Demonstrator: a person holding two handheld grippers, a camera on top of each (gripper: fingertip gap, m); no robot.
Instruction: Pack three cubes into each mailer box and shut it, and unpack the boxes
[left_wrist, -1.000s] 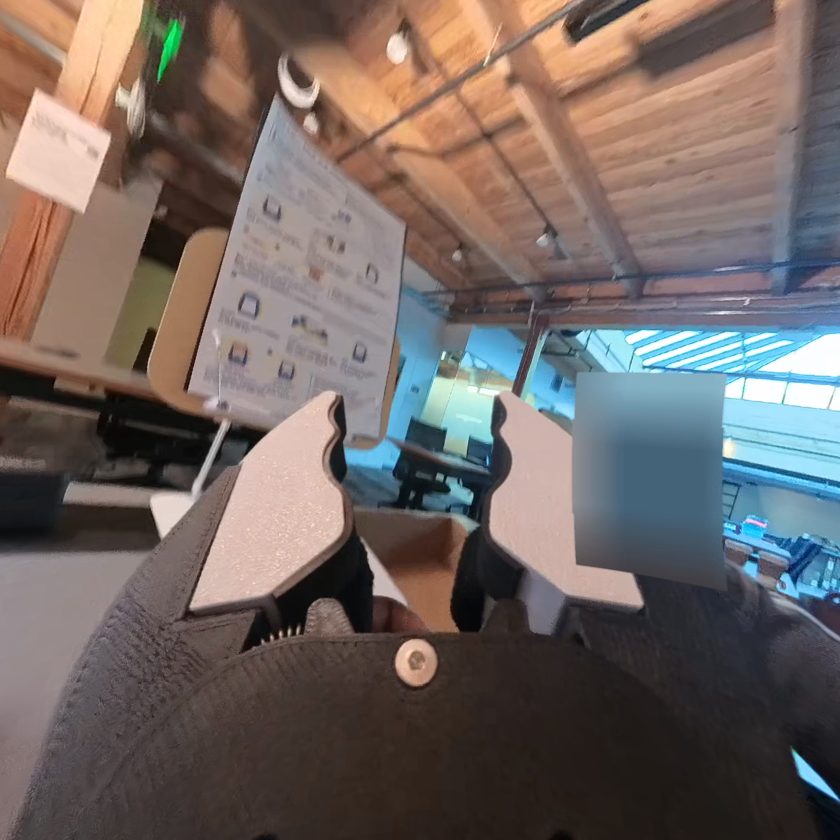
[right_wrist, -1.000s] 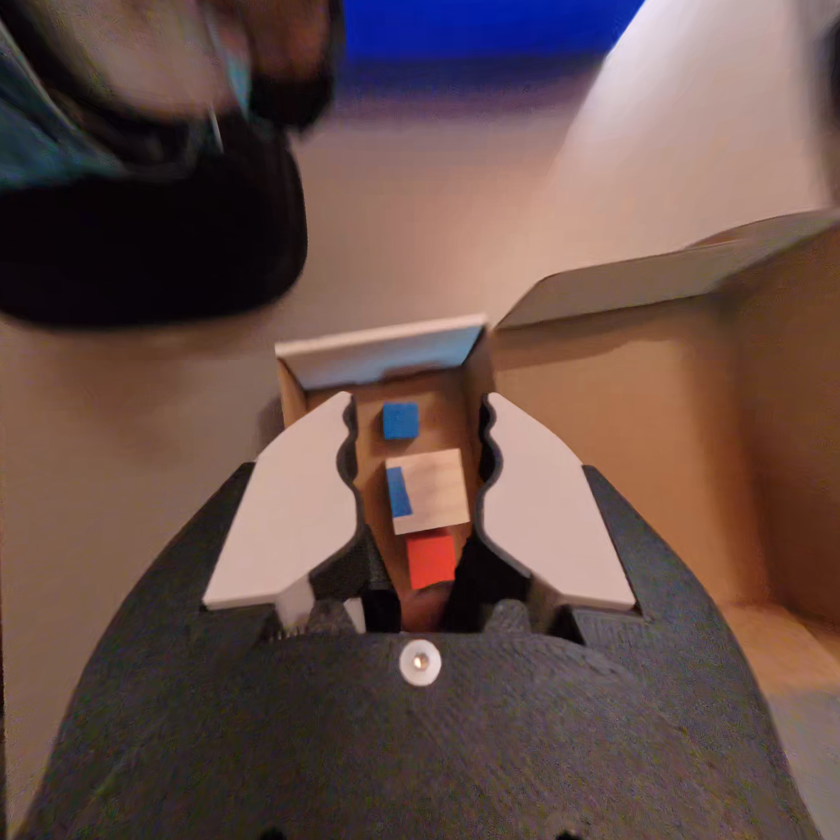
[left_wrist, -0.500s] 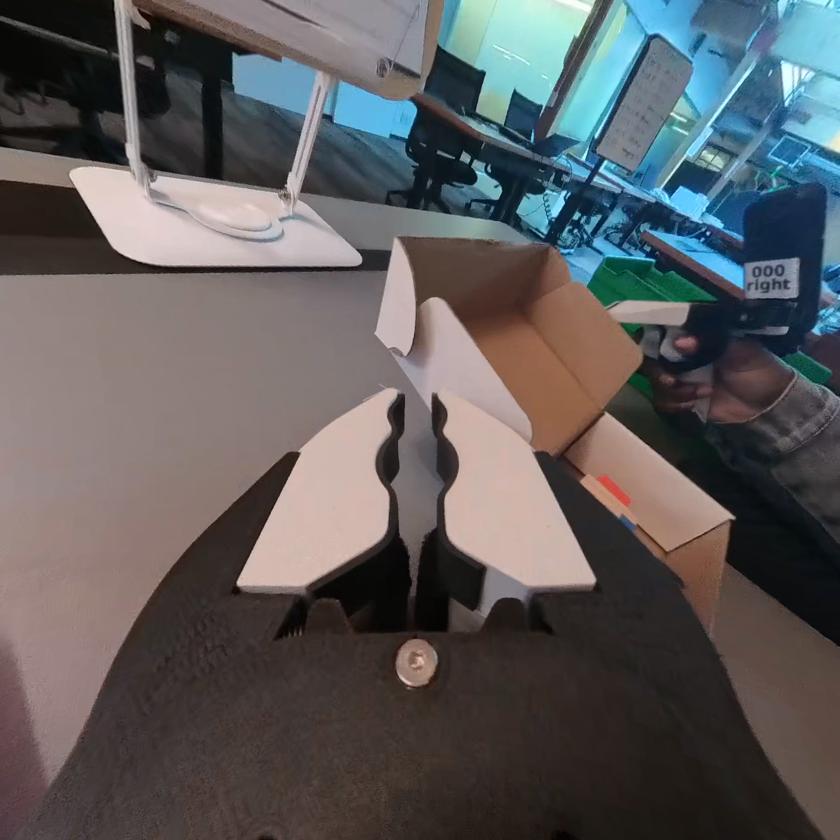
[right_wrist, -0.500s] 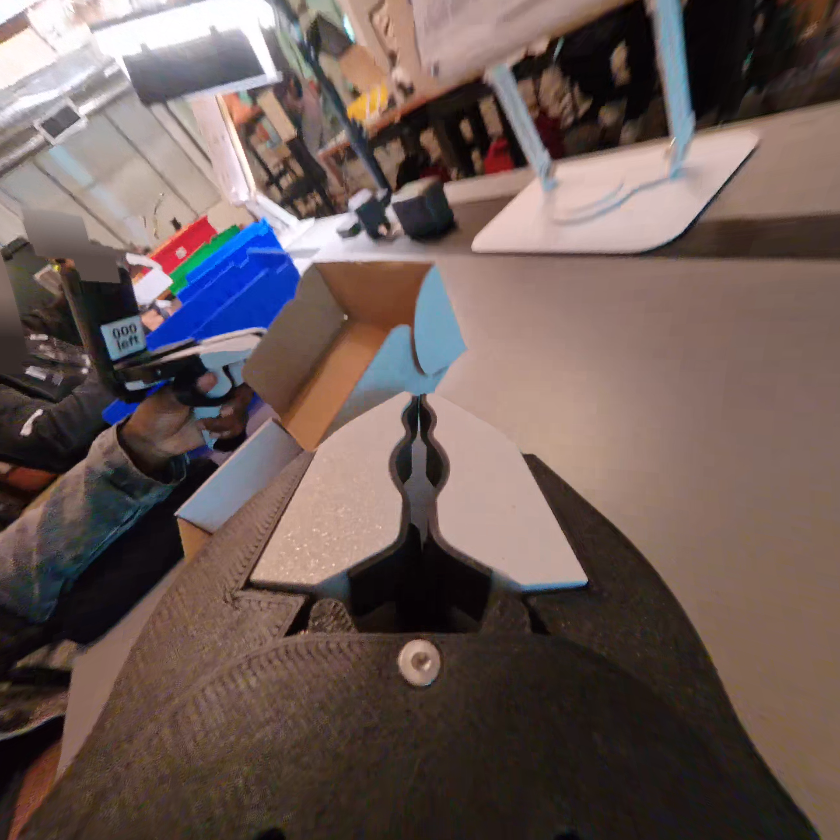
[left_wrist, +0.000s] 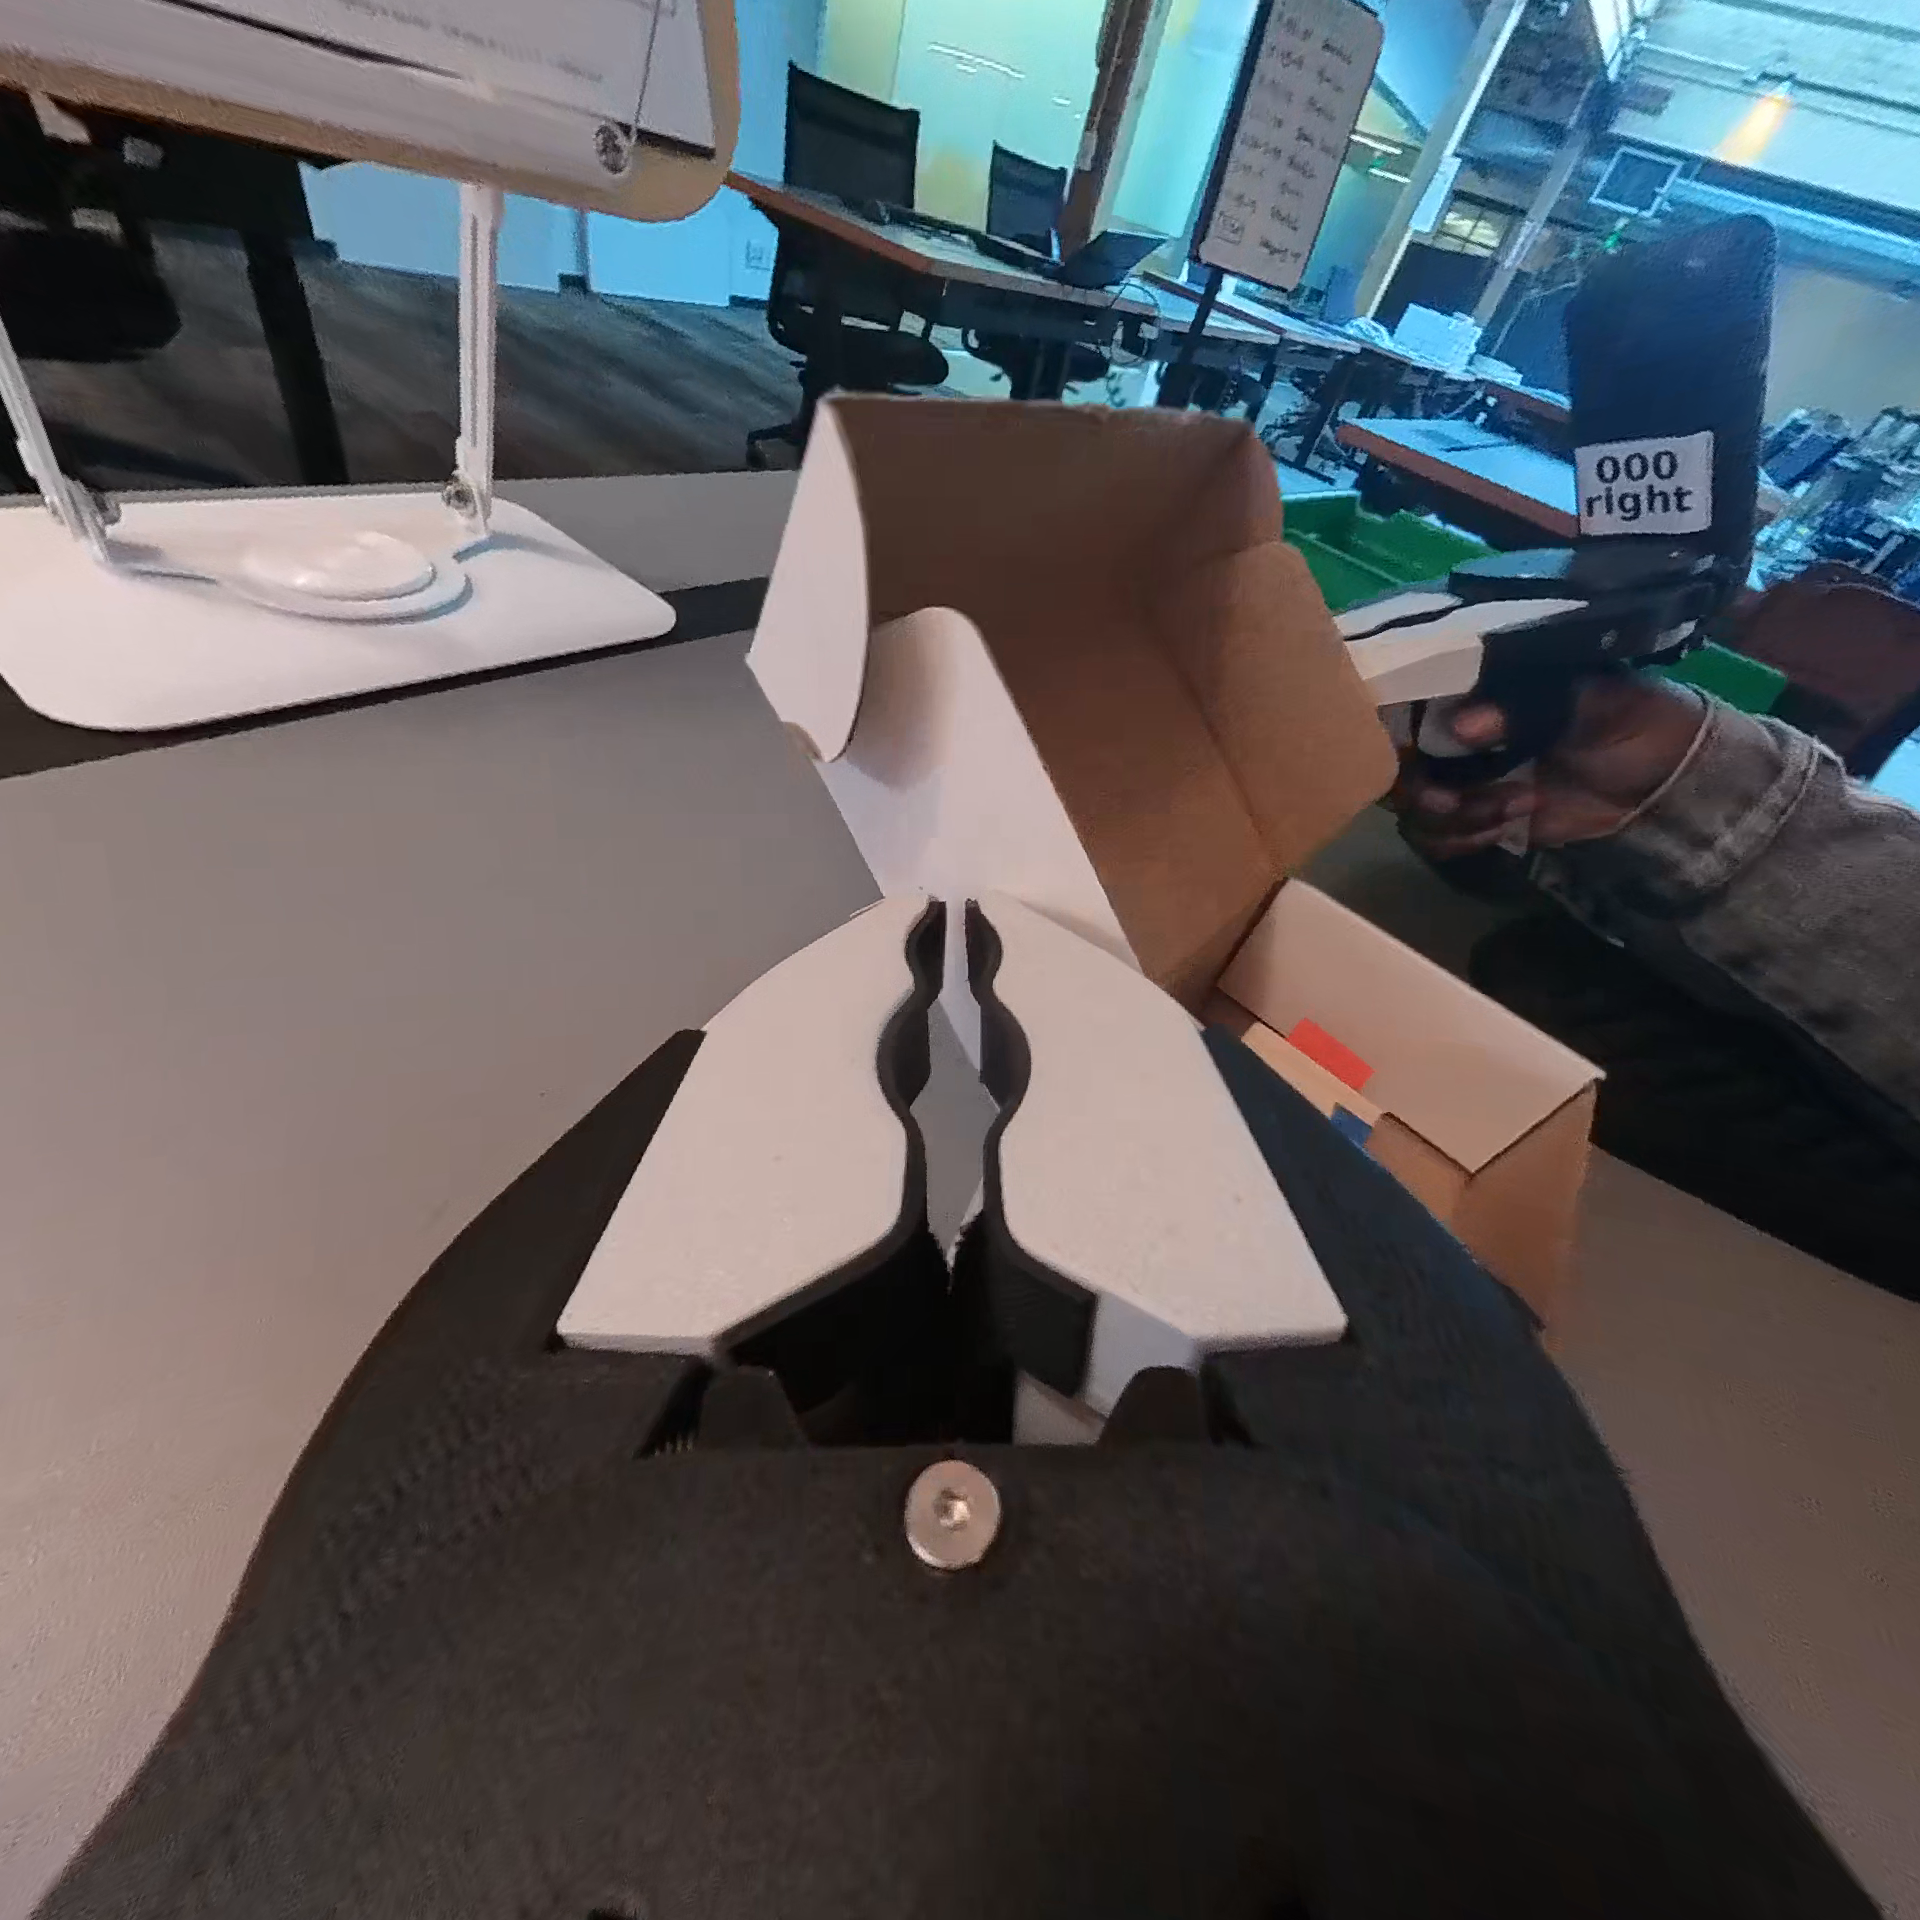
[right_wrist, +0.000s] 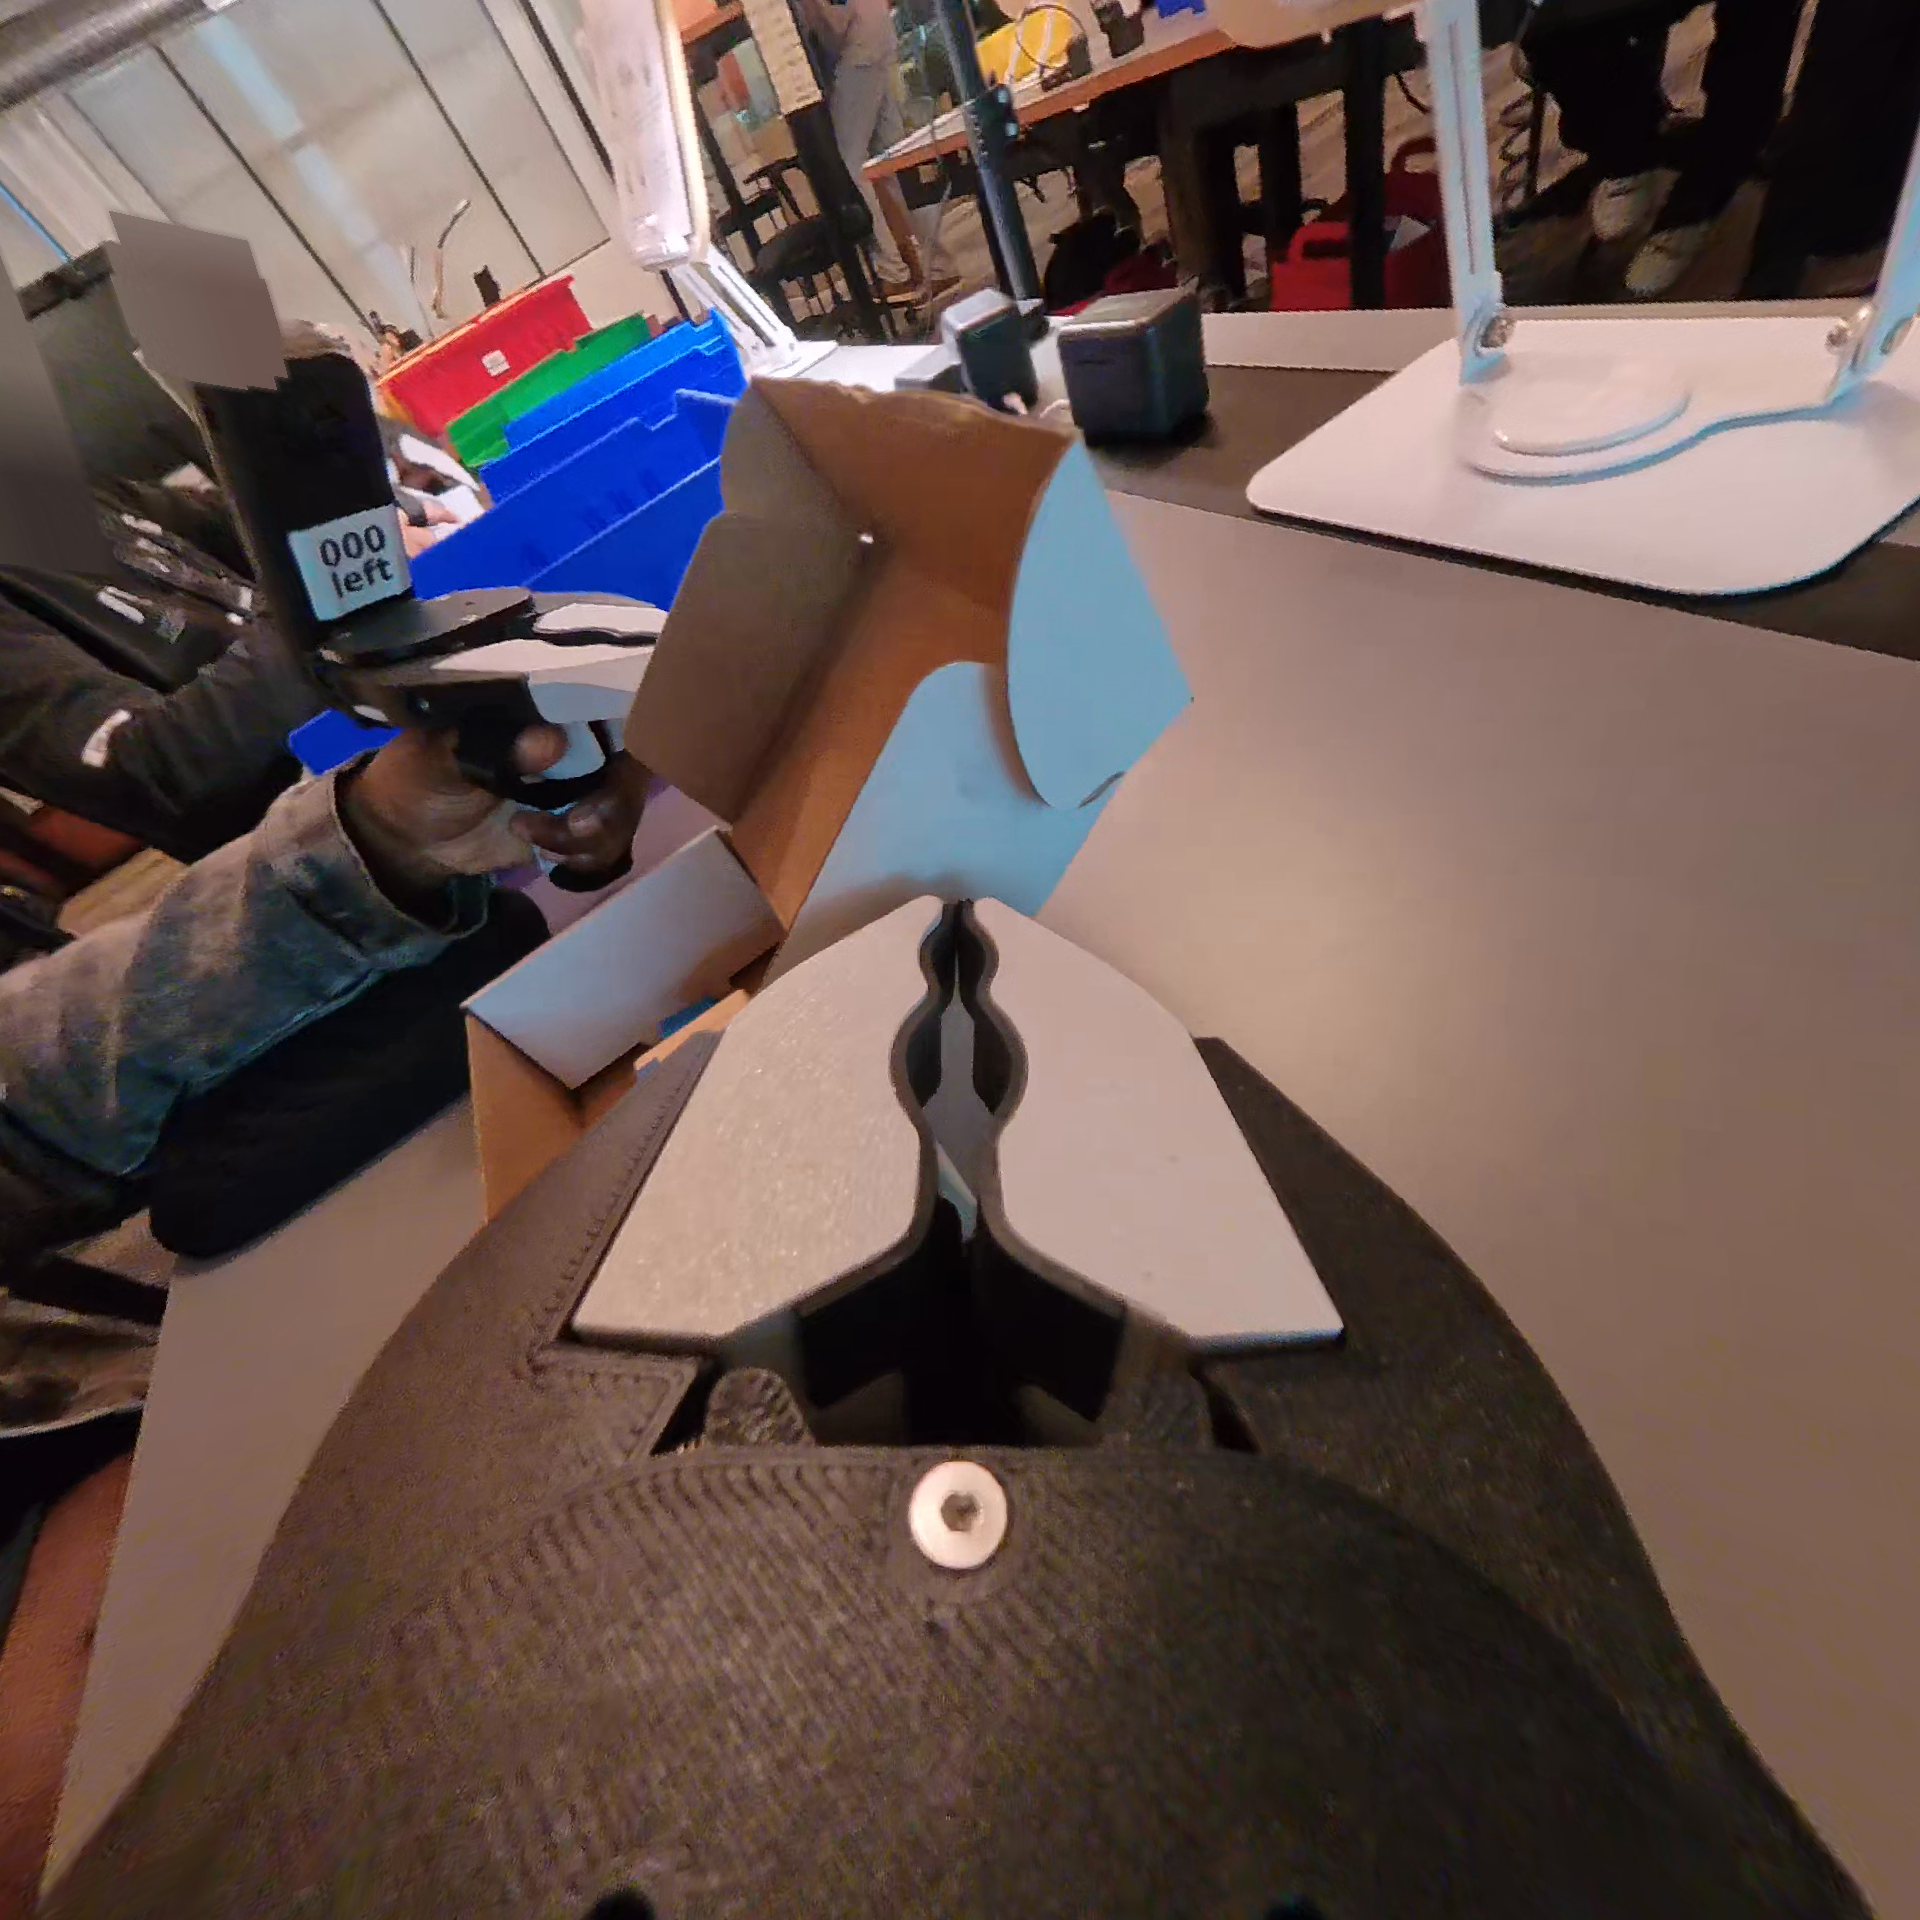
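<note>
An open mailer box stands on the grey table with its lid raised. Inside it I see a red cube, a pale wooden one and a blue one. My left gripper is shut on the lid's white side flap, which runs in between its pads. My right gripper is shut on the opposite side flap. Each gripper also shows at the far side of the lid in the other view: the right one and the left one, with tips hidden behind cardboard.
A white stand base sits at the back of the table and also shows in the right wrist view. Two small black boxes stand beside it. Coloured bins lie beyond the table edge. A person's hands and sleeves hold the grippers. Left tips to right tips: about 15 cm. From the right gripper's tips to the red cube is close to 10 cm.
A second ago both jaws stood wide open, the left pointing at the ceiling, the right looking down into the box. Both have swung to the lid and closed on its side flaps.
</note>
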